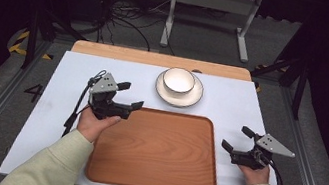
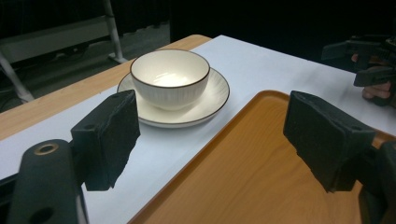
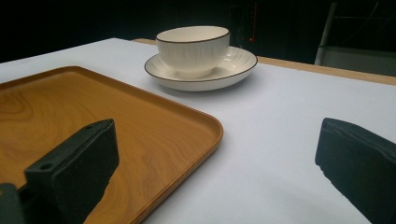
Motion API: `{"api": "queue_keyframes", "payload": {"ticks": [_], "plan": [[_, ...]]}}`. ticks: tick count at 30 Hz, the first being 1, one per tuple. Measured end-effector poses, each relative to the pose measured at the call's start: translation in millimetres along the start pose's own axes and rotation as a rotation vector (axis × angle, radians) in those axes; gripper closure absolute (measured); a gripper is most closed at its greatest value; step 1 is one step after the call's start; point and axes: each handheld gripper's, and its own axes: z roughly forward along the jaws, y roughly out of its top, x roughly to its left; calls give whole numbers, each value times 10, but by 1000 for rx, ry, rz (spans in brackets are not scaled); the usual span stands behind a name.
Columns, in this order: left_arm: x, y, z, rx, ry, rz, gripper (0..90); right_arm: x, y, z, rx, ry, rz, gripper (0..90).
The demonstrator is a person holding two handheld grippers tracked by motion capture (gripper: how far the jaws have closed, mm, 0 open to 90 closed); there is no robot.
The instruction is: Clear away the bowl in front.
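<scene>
While both hands sit low at my side of the table [image 1: 231, 104], I see the left gripper [image 1: 130, 95] just off the tray's [image 1: 154, 172] far left corner, jaws spread wide and holding nothing. My right gripper [image 1: 237, 139] hovers just beside the tray's right edge, jaws likewise apart and empty. From the left gripper view the white bowl [image 2: 169, 77] stands upright on its saucer [image 2: 212, 100] straight ahead, between the two jaws as seen, with bare white tabletop [image 2: 163, 154] before it and the wooden tray [image 2: 252, 177] running under the right-hand jaw. From the right gripper view the tray's rounded corner [image 3: 212, 130] lies between me and the bowl [image 3: 193, 49]; the saucer [image 3: 233, 65] sits just beyond the tray's far edge, near it but apart. Behind the table I see a white metal stand [image 1: 212, 9] and loose cables [image 1: 124, 20] on the floor.
</scene>
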Motion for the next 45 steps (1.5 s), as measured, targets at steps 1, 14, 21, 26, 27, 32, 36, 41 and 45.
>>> {"api": "queue_keyframes", "payload": {"ticks": [1,14,21,26,27,32,36,41,45], "plan": [[-6,17,24,5,-5,-2,195,-1,0,-1,0,0,-1,2],[-15,205,388,25,-55,27,193,0,-1,2,2,-3,3,2],[-45,307,570,40,-94,42,190,-4,-2,-1,3,-3,6,2],[-49,382,687,45,-100,59,190,-3,-2,-1,3,-6,5,2],[-50,395,709,49,-104,54,190,-3,-2,-1,2,-6,4,2],[-27,448,817,65,-101,61,191,-2,-2,-1,3,-9,3,2],[5,487,888,79,-97,68,190,-3,-2,-2,2,-9,4,2],[48,524,940,67,-102,43,187,-2,-2,-1,3,-9,2,2],[78,561,991,82,-95,45,192,4,-3,0,9,-8,3,2]]}}
